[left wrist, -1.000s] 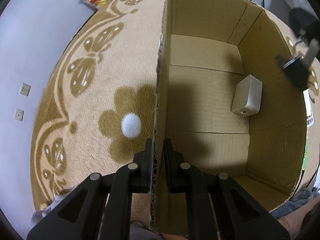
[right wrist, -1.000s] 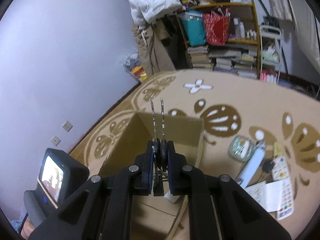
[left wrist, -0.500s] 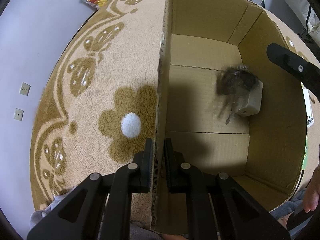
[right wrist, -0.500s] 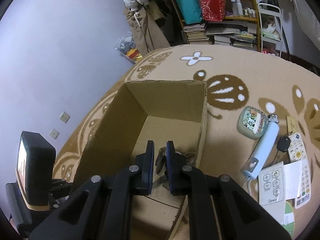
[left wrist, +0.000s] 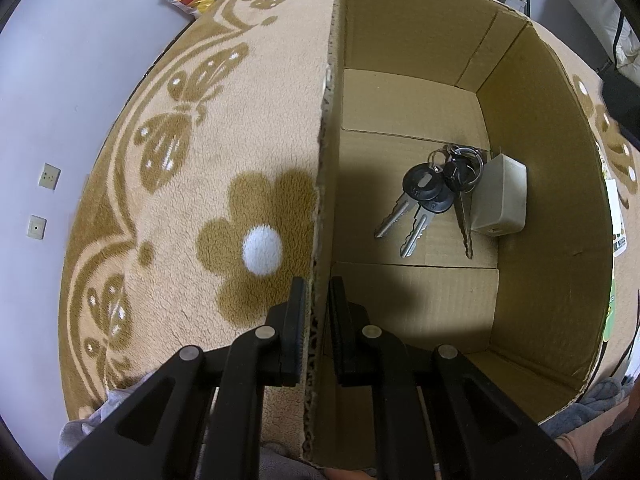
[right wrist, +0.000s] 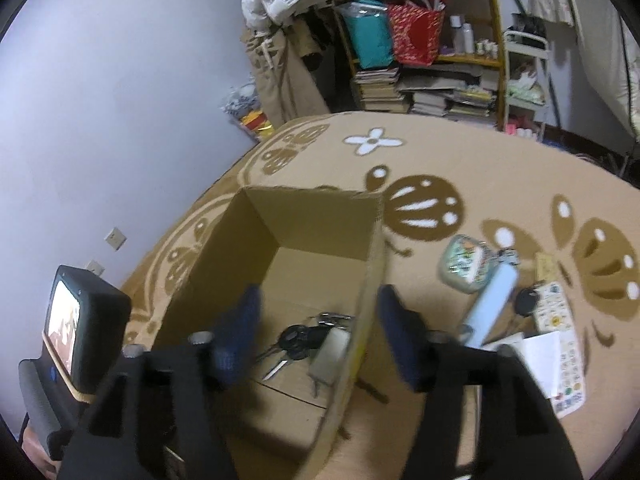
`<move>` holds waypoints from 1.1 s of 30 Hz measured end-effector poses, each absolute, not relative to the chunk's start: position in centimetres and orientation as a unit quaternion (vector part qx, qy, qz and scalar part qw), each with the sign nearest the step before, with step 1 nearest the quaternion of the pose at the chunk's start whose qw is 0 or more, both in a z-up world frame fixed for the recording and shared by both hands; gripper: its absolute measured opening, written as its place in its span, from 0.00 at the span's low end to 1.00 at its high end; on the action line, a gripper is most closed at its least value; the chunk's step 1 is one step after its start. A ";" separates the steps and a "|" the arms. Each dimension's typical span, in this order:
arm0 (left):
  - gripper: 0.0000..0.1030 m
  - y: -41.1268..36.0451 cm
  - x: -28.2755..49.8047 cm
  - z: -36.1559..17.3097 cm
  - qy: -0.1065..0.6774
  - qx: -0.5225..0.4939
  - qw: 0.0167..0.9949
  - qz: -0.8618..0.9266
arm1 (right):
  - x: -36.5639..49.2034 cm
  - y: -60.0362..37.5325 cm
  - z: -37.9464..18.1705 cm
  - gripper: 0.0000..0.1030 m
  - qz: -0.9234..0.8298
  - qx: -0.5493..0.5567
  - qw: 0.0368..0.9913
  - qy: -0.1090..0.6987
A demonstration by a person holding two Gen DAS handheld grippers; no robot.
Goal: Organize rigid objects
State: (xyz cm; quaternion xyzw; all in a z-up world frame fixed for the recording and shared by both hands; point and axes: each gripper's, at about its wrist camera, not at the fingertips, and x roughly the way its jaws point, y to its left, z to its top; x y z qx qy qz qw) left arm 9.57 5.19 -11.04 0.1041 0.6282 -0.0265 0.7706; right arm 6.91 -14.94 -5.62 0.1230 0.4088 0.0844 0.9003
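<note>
In the left wrist view, the open brown cardboard box (left wrist: 552,184) stands on the tan plush rug with brown flowers and butterflies (left wrist: 240,160), and the left gripper (left wrist: 316,316) straddles the box's wall at 6 o'clock, one finger outside and one inside. On the box floor the bunch of black-headed metal keys (left wrist: 432,196) lies toward 2 o'clock, touching the small beige rectangular plastic block (left wrist: 500,196) just to its right. In the right wrist view, a round patterned tin (right wrist: 466,264), a pale blue cylinder (right wrist: 494,300) and a white remote control (right wrist: 560,340) lie on the rug at 3 o'clock, outside the box's right wall.
</note>
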 end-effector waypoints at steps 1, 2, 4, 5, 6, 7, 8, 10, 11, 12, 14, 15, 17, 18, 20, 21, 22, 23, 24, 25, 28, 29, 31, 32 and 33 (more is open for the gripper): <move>0.11 5.2 9.6 -11.0 0.628 0.104 0.771 -0.026 | 6.7 -15.2 -5.5 0.80 0.074 0.119 0.902 0.407; 0.11 5.2 9.6 -11.0 0.628 0.104 0.771 -0.027 | 6.7 -15.5 -5.4 0.81 0.068 0.116 0.904 0.407; 0.11 5.2 9.5 -11.0 0.628 0.104 0.771 -0.027 | 6.5 -16.2 -5.3 0.88 0.061 0.112 0.904 0.409; 0.11 5.2 9.5 -11.0 0.628 0.104 0.771 -0.026 | 6.5 -16.5 -5.4 0.90 0.060 0.110 0.903 0.412; 0.11 5.2 9.5 -11.0 0.628 0.104 0.771 -0.026 | 6.5 -16.9 -5.4 0.92 0.058 0.109 0.901 0.415; 0.11 5.2 9.5 -11.0 0.628 0.105 0.771 -0.026 | 6.4 -17.2 -5.6 0.93 0.054 0.110 0.901 0.417; 0.11 5.2 9.5 -11.0 0.628 0.106 0.771 -0.026 | 6.3 -17.7 -5.7 0.93 0.049 0.110 0.900 0.420; 0.11 5.2 9.6 -11.0 0.628 0.105 0.771 -0.026 | 6.1 -18.6 -6.0 0.96 0.039 0.109 0.897 0.426; 0.11 5.2 9.6 -11.0 0.628 0.104 0.770 -0.026 | 5.9 -19.0 -6.2 0.98 0.034 0.107 0.897 0.428; 0.11 5.2 9.6 -11.0 0.628 0.103 0.771 -0.026 | 5.7 -19.3 -6.4 1.00 0.029 0.105 0.896 0.431; 0.11 5.2 9.6 -11.0 0.628 0.103 0.771 -0.026 | 5.4 -20.1 -6.9 1.00 0.016 0.097 0.895 0.436; 0.11 5.2 9.6 -11.0 0.628 0.103 0.770 -0.026 | 5.3 -20.5 -7.1 1.00 0.011 0.095 0.894 0.438; 0.11 5.2 9.6 -11.0 0.628 0.103 0.770 -0.026 | 5.1 -21.4 -7.7 1.00 0.000 0.101 0.889 0.446; 0.11 5.2 9.6 -11.0 0.628 0.104 0.771 -0.026 | 4.9 -21.7 -7.9 1.00 -0.004 0.107 0.887 0.449; 0.11 5.3 9.6 -11.0 0.629 0.103 0.770 -0.027 | 4.6 -22.6 -8.6 1.00 -0.011 0.119 0.881 0.457; 0.11 5.3 9.6 -11.0 0.629 0.102 0.770 -0.027 | 4.4 -23.0 -9.0 1.00 -0.015 0.124 0.879 0.460; 0.11 5.3 9.6 -11.0 0.629 0.101 0.770 -0.027 | 4.1 -23.5 -9.3 1.00 -0.018 0.128 0.878 0.461; 0.11 5.3 9.6 -11.0 0.629 0.101 0.770 -0.027 | 3.8 -23.9 -9.7 1.00 -0.018 0.131 0.878 0.460; 0.11 5.3 9.6 -10.9 0.629 0.101 0.771 -0.027 | 3.6 -24.2 -10.0 1.00 -0.017 0.134 0.876 0.463; 0.11 5.3 9.6 -10.9 0.629 0.102 0.771 -0.027 | 3.4 -24.6 -10.3 1.00 -0.018 0.136 0.873 0.467; 0.11 5.4 9.7 -10.9 0.629 0.099 0.771 -0.027 | 3.1 -25.5 -11.2 1.00 -0.026 0.141 0.865 0.481; 0.11 5.4 9.7 -10.9 0.629 0.098 0.771 -0.028 | 2.8 -25.9 -11.6 1.00 -0.029 0.143 0.861 0.486; 0.11 5.4 9.7 -11.0 0.629 0.099 0.770 -0.029 | 2.5 -26.5 -12.2 1.00 -0.032 0.152 0.855 0.495; 0.11 5.4 9.7 -11.0 0.629 0.100 0.770 -0.029 | 2.4 -26.7 -12.5 1.00 -0.033 0.156 0.852 0.499; 0.11 5.4 9.7 -11.0 0.628 0.102 0.771 -0.029 | 2.3 -26.9 -12.8 1.00 -0.037 0.158 0.849 0.503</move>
